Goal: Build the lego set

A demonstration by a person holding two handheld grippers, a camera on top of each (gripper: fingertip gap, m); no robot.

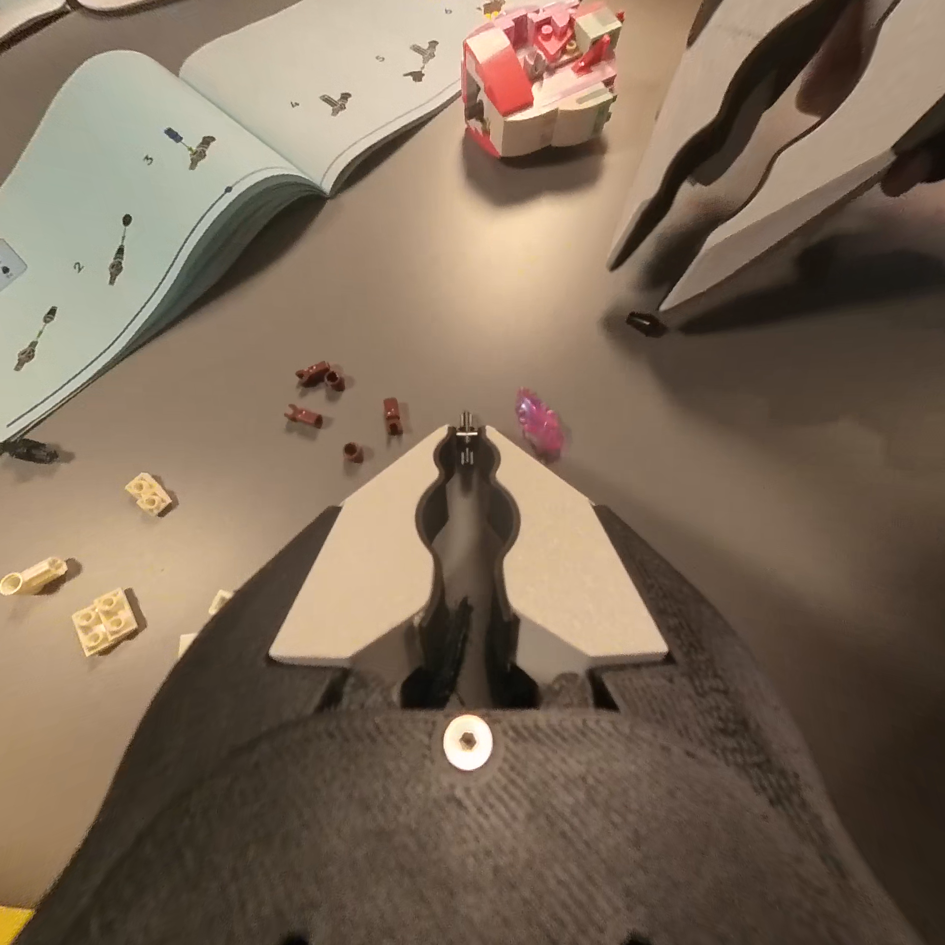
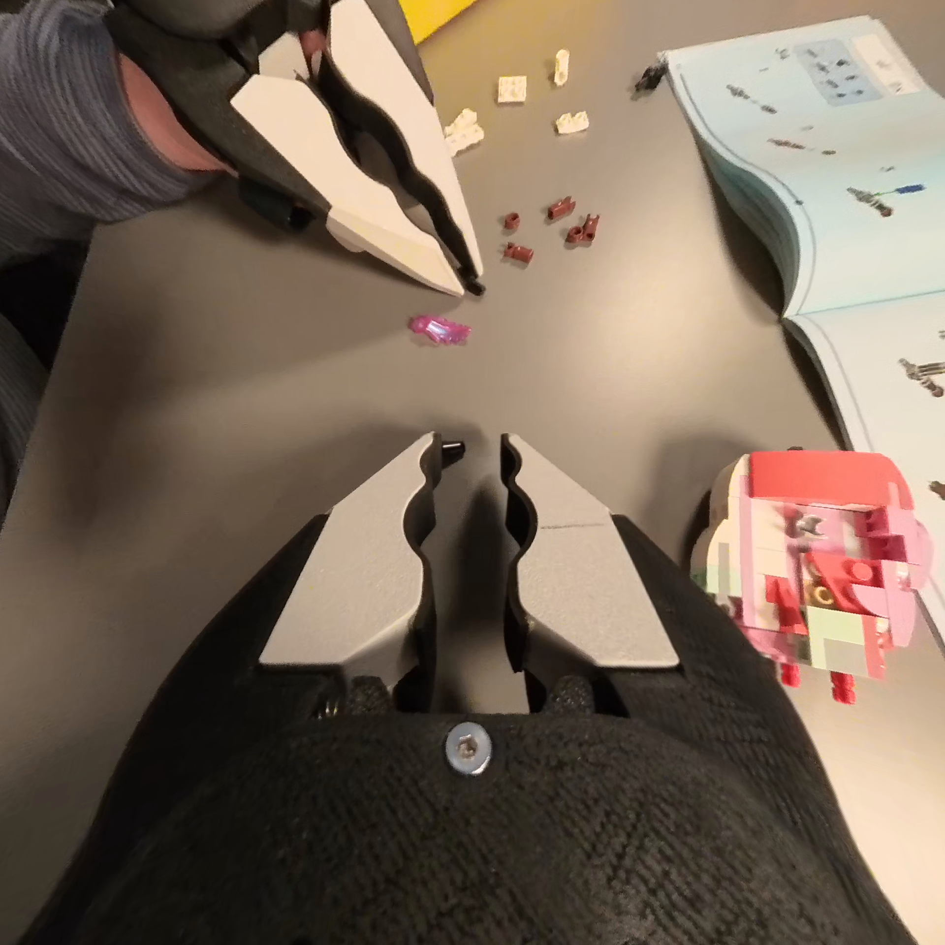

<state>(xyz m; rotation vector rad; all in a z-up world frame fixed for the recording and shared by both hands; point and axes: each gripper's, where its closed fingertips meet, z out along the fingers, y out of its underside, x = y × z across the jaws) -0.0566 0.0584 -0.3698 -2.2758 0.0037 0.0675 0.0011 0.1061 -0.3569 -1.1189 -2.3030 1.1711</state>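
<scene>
My left gripper (image 1: pixel 466 430) is shut on a small dark pin piece (image 1: pixel 466 423) that sticks out past its tips. It also shows in the right wrist view (image 2: pixel 469 284) with the black piece (image 2: pixel 476 287) at its tips. My right gripper (image 2: pixel 468 444) is open. A small black piece (image 2: pixel 452 450) lies against its left fingertip (image 2: pixel 427 450), and the right pad stands clear of it. The left wrist view shows this piece (image 1: pixel 645 323) on the table by the right gripper (image 1: pixel 639 287). A clear pink piece (image 1: pixel 539 423) lies just right of my left tips.
A pink, red and white brick model (image 1: pixel 539 84) stands beside an open instruction booklet (image 1: pixel 153 169). Several dark red small parts (image 1: pixel 319 376) and cream bricks (image 1: pixel 151 492) lie scattered on the grey table (image 1: pixel 511 307). A person's sleeve (image 2: pixel 56 102) is at the upper left. Across from one pair of fingers to the other is roughly 8 centimeters.
</scene>
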